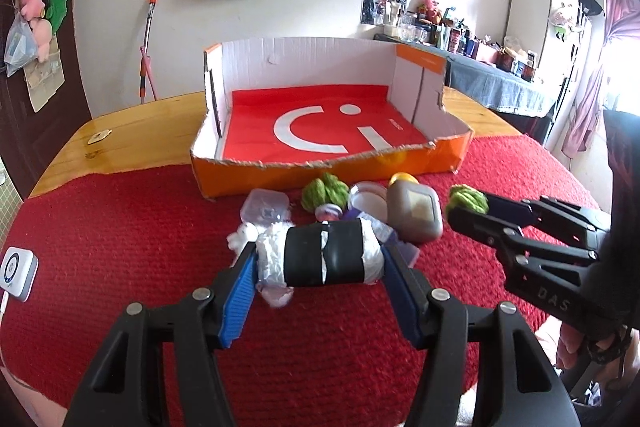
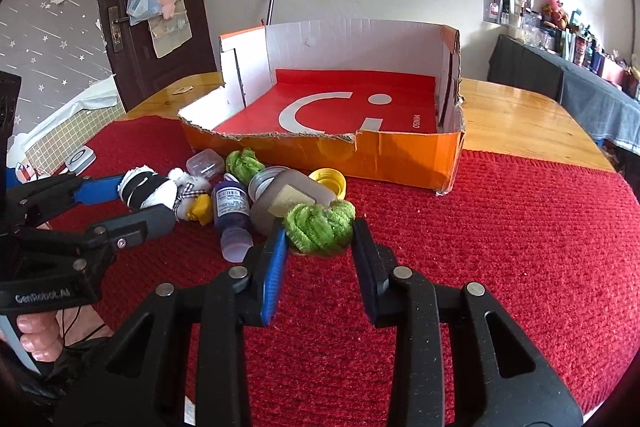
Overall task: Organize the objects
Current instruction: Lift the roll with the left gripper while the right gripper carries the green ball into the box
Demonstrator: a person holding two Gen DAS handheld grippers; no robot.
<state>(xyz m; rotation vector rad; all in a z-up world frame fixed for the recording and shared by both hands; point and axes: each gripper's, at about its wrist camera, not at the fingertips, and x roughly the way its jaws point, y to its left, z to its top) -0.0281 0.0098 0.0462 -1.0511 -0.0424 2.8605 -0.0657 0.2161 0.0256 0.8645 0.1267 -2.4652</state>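
Black-and-white wrapped roll (image 1: 326,253) sits pinched in the left tongs (image 1: 320,263) above the red mat (image 1: 120,227) mid-surface; the right tongs (image 2: 320,247) grip a green yarn ball (image 2: 318,227). Orange box (image 2: 400,157) lies toward the surface's far edge.

left tool (image 1: 320,263) clamped, right tool (image 2: 320,233) clamped

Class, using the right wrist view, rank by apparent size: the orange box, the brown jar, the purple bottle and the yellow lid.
1. orange box
2. brown jar
3. purple bottle, though it looks close to the jar
4. yellow lid
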